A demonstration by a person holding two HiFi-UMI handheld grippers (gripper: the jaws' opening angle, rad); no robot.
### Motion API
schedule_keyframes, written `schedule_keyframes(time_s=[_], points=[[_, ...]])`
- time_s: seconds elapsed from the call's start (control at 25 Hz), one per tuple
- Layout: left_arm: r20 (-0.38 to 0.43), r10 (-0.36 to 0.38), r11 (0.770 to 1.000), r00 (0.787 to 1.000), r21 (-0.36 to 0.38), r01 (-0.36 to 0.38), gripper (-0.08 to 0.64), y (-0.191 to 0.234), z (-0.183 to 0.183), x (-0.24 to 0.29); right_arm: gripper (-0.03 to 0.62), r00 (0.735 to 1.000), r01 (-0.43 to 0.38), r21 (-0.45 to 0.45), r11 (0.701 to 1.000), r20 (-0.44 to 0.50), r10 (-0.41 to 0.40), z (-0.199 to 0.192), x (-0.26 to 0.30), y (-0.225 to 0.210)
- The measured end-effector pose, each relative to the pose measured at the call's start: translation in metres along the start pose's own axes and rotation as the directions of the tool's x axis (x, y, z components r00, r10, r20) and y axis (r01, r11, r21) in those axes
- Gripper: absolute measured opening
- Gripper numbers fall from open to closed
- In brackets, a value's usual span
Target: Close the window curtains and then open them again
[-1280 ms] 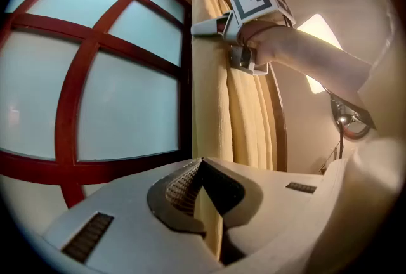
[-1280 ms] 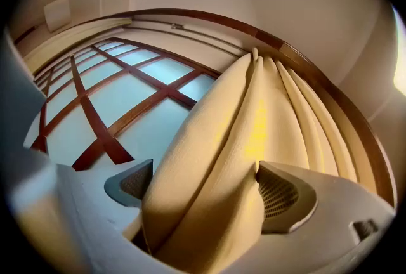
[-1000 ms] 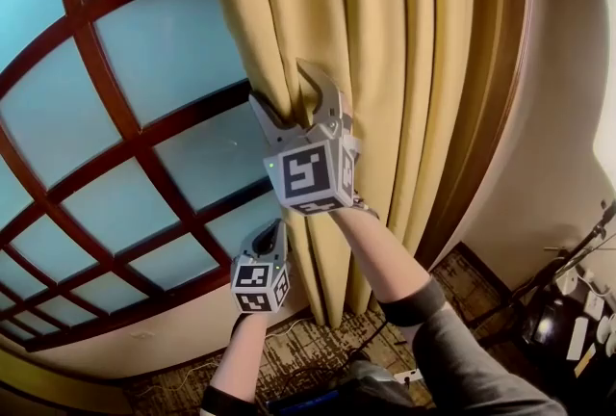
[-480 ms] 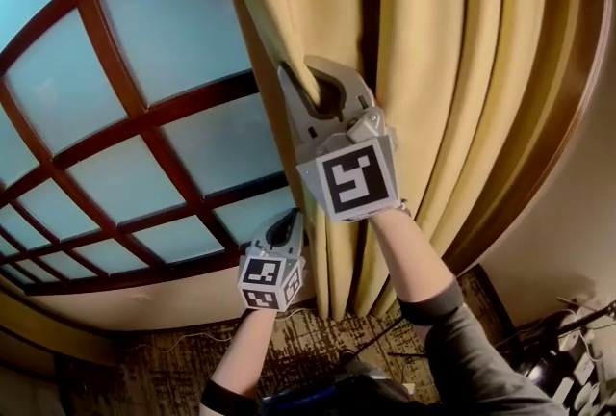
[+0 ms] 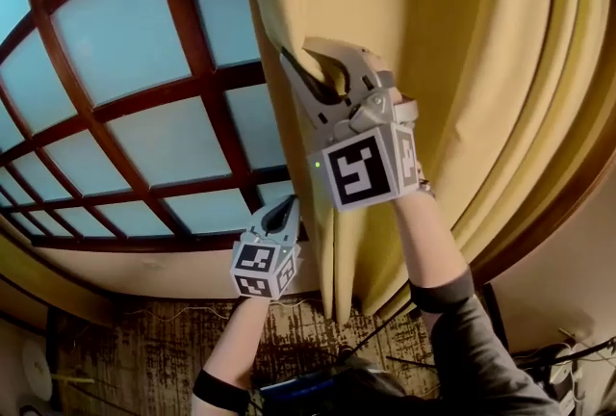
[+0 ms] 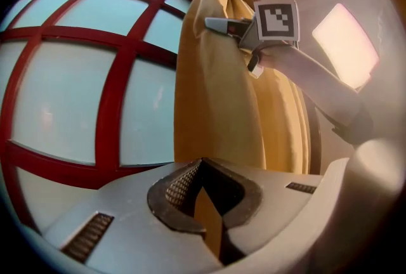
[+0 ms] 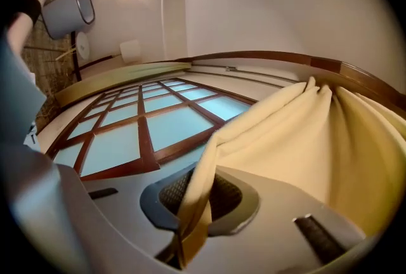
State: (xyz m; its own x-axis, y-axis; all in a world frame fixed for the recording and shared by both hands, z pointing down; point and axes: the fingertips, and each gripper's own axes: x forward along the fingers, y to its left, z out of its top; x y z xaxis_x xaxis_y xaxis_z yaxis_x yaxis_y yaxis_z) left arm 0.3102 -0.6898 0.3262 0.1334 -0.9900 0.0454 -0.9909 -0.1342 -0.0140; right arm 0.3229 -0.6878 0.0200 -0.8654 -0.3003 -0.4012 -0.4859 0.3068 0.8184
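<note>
**A:** Where is the curtain?

**B:** The yellow curtain (image 5: pixel 462 67) hangs bunched in folds over the right side of the window (image 5: pixel 135 125), against the dark wooden trim (image 5: pixel 568 212) at its right edge. The panes to the left are uncovered, crossed by red-brown bars (image 5: pixel 207 96).

**A:** And the right gripper?

**B:** The right gripper (image 5: pixel 303 58) is at the curtain's left edge. Its jaws have just been closing and now pinch a fold of the cloth.

**A:** The left one?

**B:** The left gripper (image 5: pixel 282 214) is lower, near the window's bottom edge and just beside the curtain's left edge. Its jaws are pressed together.

**A:** Anything in front?

**B:** The person's right forearm (image 5: pixel 428 241) crosses the lower folds. Patterned carpet (image 5: pixel 135 347) lies below the sill (image 5: pixel 125 265).
</note>
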Motion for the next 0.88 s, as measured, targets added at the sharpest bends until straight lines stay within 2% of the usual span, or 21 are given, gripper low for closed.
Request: schedule_keyframes(time_s=[0.16, 0.36, 0.64, 0.88], points=[[0.007, 0.054, 0.999, 0.999, -0.009, -0.054, 0.000, 0.038, 0.001, -0.019, 0.044, 0.997, -0.057, -0.067, 0.996, 0.040, 0.059, 0.021, 0.028, 0.016], [0.016, 0.094, 0.995, 0.995, -0.023, -0.094, 0.000, 0.072, 0.007, -0.042, 0.044, 0.987, -0.111, -0.102, 0.989, 0.106, 0.121, 0.057, 0.067, 0.042], [0.070, 0.202, 0.979, 0.977, -0.040, -0.199, 0.000, 0.128, 0.020, -0.078, 0.044, 0.970, -0.148, -0.159, 0.976, 0.168, 0.175, 0.105, 0.106, 0.067], [0.082, 0.250, 0.967, 0.965, -0.068, -0.245, 0.000, 0.164, 0.028, -0.104, 0.039, 0.948, -0.212, -0.228, 0.951, 0.190, 0.256, 0.138, 0.140, 0.103]])
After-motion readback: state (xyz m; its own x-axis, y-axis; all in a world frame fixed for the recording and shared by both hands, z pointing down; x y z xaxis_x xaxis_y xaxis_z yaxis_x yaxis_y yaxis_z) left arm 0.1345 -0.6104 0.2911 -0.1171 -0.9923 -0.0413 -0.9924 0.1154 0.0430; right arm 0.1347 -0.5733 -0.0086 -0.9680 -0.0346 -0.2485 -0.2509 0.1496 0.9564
